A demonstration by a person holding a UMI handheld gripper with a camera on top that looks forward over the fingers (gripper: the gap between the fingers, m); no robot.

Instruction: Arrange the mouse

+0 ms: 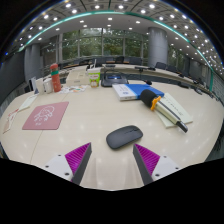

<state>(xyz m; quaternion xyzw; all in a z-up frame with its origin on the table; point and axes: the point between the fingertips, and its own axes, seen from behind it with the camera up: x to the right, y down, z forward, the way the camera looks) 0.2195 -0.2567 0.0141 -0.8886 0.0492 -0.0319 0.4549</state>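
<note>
A dark grey computer mouse (pixel 124 136) lies on the beige table (pixel 95 118) just ahead of my fingers, a little toward the right one. My gripper (pixel 112 158) is open and empty, its two fingers with magenta pads (pixel 77 156) spread wide and held low over the table. A pink mouse mat with a white pattern (pixel 46 115) lies further off to the left.
A blue-and-white book (pixel 133 91) and a yellow-and-black tool with white parts (pixel 162 106) lie beyond the mouse to the right. Boxes and a red-topped bottle (pixel 55 78) stand at the far left. Chairs and desks fill the back of the room.
</note>
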